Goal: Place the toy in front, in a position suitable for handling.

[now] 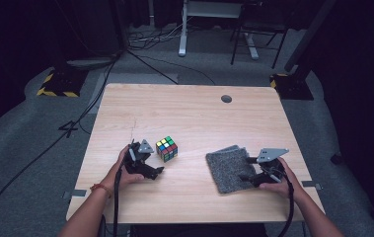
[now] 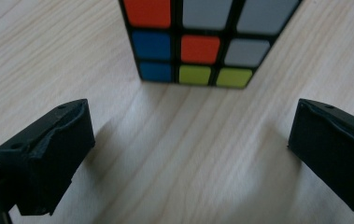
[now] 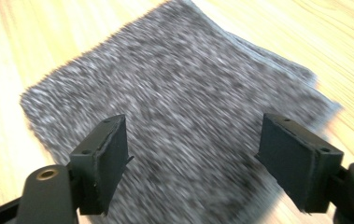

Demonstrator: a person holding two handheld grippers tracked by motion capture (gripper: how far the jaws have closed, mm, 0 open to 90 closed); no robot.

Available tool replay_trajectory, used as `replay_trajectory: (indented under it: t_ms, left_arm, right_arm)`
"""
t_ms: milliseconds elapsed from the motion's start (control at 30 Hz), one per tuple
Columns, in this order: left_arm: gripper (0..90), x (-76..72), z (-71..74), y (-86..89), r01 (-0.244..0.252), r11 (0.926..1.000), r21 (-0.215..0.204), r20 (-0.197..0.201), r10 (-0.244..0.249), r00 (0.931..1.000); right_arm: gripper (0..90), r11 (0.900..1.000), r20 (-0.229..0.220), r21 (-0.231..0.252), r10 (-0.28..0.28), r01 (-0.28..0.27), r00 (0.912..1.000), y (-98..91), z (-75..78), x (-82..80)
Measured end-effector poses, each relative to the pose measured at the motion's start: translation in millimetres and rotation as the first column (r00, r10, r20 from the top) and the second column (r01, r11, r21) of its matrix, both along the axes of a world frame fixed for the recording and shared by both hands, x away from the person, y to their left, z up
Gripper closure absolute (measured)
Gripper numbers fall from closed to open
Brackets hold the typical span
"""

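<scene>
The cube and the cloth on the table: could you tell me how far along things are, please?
Nothing looks done yet: the cube stands untouched on the table, apart from the grey cloth. In hand: the left tool is open facing the cube, the right tool open over the cloth. Any grasping remains.

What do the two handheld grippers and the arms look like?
Both the left gripper and the right gripper are black, each with two blocky black jaws and a grey three-cornered plate on top. A black cable trails back from each. The forearms are bare, no sleeves; the left wrist wears a reddish band.
</scene>
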State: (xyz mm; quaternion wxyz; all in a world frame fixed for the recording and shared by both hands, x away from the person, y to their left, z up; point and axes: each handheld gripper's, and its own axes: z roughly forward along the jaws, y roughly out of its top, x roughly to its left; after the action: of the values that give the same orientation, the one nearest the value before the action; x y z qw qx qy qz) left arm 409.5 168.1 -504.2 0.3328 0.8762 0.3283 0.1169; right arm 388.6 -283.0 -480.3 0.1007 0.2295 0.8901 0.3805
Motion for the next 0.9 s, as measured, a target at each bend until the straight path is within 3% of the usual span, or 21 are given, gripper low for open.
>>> replay_trajectory:
  t_ms: [100, 133, 167, 233, 267, 300, 367, 433, 467, 600, 667, 733, 767, 833, 900]
  left_arm:
    - [5.0, 4.7, 0.2, -3.8, 0.02, 0.9998, -0.01, 0.004, -0.02, 0.9998]
    - [9.7, 8.7, 1.3, -5.0, 0.056, 0.9977, -0.038, 0.012, -0.055, 0.9984]
    - [17.3, 8.7, 1.3, -5.0, 0.056, 0.9977, -0.038, 0.012, -0.055, 0.9984]
    - [17.3, 11.9, 2.2, -7.9, 0.06, 0.9961, -0.065, 0.02, -0.059, 0.9981]
    - [13.3, 14.3, 3.2, -13.0, 0.106, 0.9927, -0.056, 0.025, -0.105, 0.9941]
    - [16.7, 14.7, 4.1, -15.4, 0.113, 0.9921, -0.055, 0.033, -0.111, 0.9933]
    - [15.1, 17.3, 5.8, -19.9, 0.13, 0.9899, -0.056, 0.026, -0.129, 0.9913]
    - [16.0, 18.1, 6.7, -22.1, 0.129, 0.9905, -0.048, 0.034, -0.127, 0.9913]
    - [15.9, 19.0, 7.2, -26.1, 0.141, 0.9899, -0.019, 0.054, -0.139, 0.9888]
    - [17.9, 21.8, 5.5, -31.3, 0.126, 0.992, 0.001, 0.068, -0.126, 0.9897]
    - [18.8, 22.7, 6.8, -31.7, 0.118, 0.993, -0.006, 0.083, -0.117, 0.9897]
    - [19.0, 24.0, 9.5, -31.4, 0.091, 0.9957, -0.015, 0.123, -0.089, 0.9884]
    - [18.2, 24.0, 9.5, -31.4, 0.091, 0.9957, -0.015, 0.123, -0.089, 0.9884]
    - [15.7, 33.8, 14.1, -29.2, 0.122, 0.9898, -0.073, 0.061, -0.118, 0.9911]
    - [15.9, 38.3, 15.5, -29.7, 0.147, 0.9861, -0.077, 0.054, -0.143, 0.9882]
  right_arm:
    - [28.2, 0.9989, 0.0, 0.024, 0.042, -0.042, 0.9991, 9.0, -2.7, 0.5]
    - [29.1, 0.9985, 0.002, 0.015, 0.053, -0.053, 0.9986, 12.3, -3.6, 1.1]
    - [27.4, 0.9984, 0.007, 0.002, 0.057, -0.057, 0.9984, 15.6, -5.2, 2.3]
    - [26.6, 0.9984, -0.006, -0.004, 0.056, -0.056, 0.9984, 20.3, -8.8, 5.2]
    - [25.9, 0.9984, -0.01, -0.022, 0.053, -0.053, 0.9986, 22.3, -10.2, 6.0]
    - [26.1, 0.9983, -0.012, -0.027, 0.051, -0.052, 0.9986, 23.4, -11.1, 6.3]
    - [26.2, 0.9989, -0.017, -0.031, 0.035, -0.036, 0.9992, 23.1, -11.8, 7.0]
    - [26.3, 0.9991, -0.03, -0.03, 0.03, -0.031, 0.9991, 21.1, -13.2, 6.8]
    - [26.3, 0.9994, -0.036, -0.026, 0.021, -0.022, 0.9991, 19.9, -13.6, 6.2]
    - [26.3, 0.9996, -0.029, -0.03, -0.001, 0.0, 0.9996, 12.6, -14.1, 1.5]
    - [26.3, 0.9997, -0.028, -0.024, -0.009, 0.008, 0.9996, 7.1, -14.8, -1.1]
    - [26.3, 0.9995, -0.034, -0.031, -0.013, 0.012, 0.9993, 1.9, -14.0, -3.2]
    - [26.3, 0.9995, -0.034, -0.031, -0.013, 0.012, 0.9993, 1.9, -14.0, -3.2]
    - [26.3, 0.9988, -0.037, -0.047, -0.015, 0.013, 0.9992, -3.5, -12.3, -6.0]
    - [26.3, 0.9985, -0.04, -0.053, -0.018, 0.016, 0.999, -4.4, -11.4, -6.9]
